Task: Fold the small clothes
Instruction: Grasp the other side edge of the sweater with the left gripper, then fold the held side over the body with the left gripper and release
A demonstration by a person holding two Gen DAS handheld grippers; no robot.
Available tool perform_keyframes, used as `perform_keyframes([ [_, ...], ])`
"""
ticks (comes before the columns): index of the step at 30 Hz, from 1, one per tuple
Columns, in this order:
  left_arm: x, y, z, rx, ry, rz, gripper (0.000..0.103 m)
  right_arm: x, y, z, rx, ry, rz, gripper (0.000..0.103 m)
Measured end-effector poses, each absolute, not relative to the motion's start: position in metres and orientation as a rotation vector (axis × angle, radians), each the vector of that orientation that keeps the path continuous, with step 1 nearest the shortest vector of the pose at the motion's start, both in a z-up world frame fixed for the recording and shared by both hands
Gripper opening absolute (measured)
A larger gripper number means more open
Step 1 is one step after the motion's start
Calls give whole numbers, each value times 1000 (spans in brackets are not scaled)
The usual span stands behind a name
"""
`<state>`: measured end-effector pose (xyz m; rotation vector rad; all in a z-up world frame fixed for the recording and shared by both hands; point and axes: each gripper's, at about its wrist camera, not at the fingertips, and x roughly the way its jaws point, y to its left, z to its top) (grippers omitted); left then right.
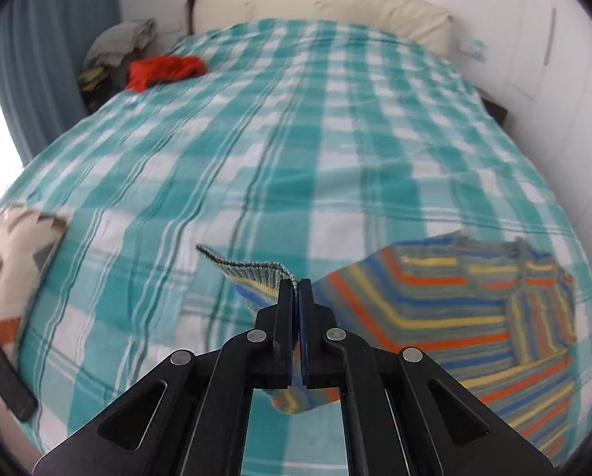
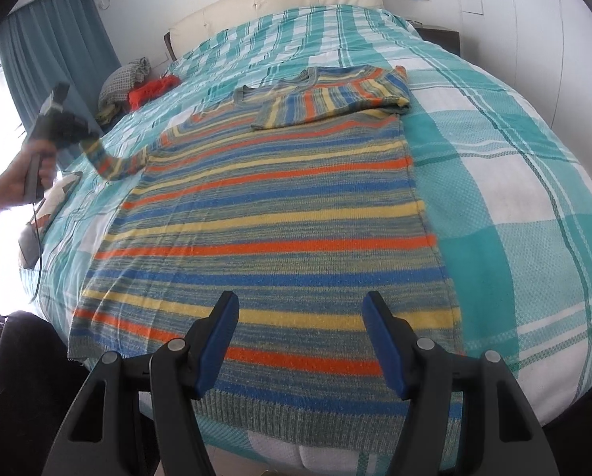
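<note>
The multicoloured striped knit sweater (image 2: 280, 214) lies flat on the bed under a teal-and-white checked cotton bedspread (image 2: 494, 182), hem toward the right claw (image 2: 302, 341). The right claw hangs just above the hem region with its blue-padded fingers (image 2: 216, 345) apart and nothing between them; the sweater body extends directly ahead of it. One sleeve is folded across the chest, far ahead of the right claw and slightly to its right. The other sleeve (image 2: 113, 160) extends ahead and to the left of the right claw, raised off the bedspread and curving up to the left claw (image 2: 83, 137), which a hand (image 2: 22, 182) carries. In the left wrist view, the left claw (image 1: 295, 289) is clamped on the ribbed cuff (image 1: 256, 271) of that sleeve; the cuff edge protrudes ahead and to the left of the fingertips, and the sweater body lies to the claw's right. Far ahead and left of both claws, a crumpled red-orange garment (image 1: 165, 71) rests at the bed edge, beside a grey cloth pile (image 1: 121, 41). A cream padded headboard (image 1: 320, 10) stands at the far end.
</note>
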<state>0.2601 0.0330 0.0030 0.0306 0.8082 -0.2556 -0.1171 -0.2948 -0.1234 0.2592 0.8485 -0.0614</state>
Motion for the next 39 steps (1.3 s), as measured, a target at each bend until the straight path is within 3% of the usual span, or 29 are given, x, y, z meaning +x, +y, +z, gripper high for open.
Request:
perform_keyframes([
  [3, 251, -44, 31, 41, 797, -481, 5, -116, -290, -122, 251, 846, -40, 64],
  [4, 249, -65, 30, 20, 813, -550, 17, -116, -288, -122, 248, 844, -37, 64],
  [5, 249, -85, 26, 2, 838, -610, 54, -116, -286, -122, 247, 842, -32, 64],
  [7, 248, -111, 14, -6, 855, -642, 94, -117, -282, -122, 242, 842, -21, 64],
  [10, 255, -114, 3, -16, 854, -601, 95, -118, -279, -122, 230, 846, -9, 64],
  [17, 277, -37, -58, -68, 950, -274, 95, -118, -282, -117, 245, 825, 13, 64],
  [25, 218, 96, -134, -44, 961, -39, 95, -89, -310, -87, 338, 843, 64, 64],
  [29, 199, 143, -179, -60, 944, 13, 98, -15, -305, -53, 421, 817, 221, 64],
  [33, 187, 149, -185, -114, 858, -36, 100, 100, -301, -51, 556, 861, 297, 64],
  [36, 188, 148, -186, -117, 850, -52, 102, 185, -293, -73, 544, 935, 281, 59],
  [38, 187, 152, -186, -142, 844, -66, 102, 232, -287, -97, 527, 1025, 264, 45],
  [39, 187, 154, -186, -152, 841, -72, 102, 250, -285, -109, 516, 1055, 223, 45],
])
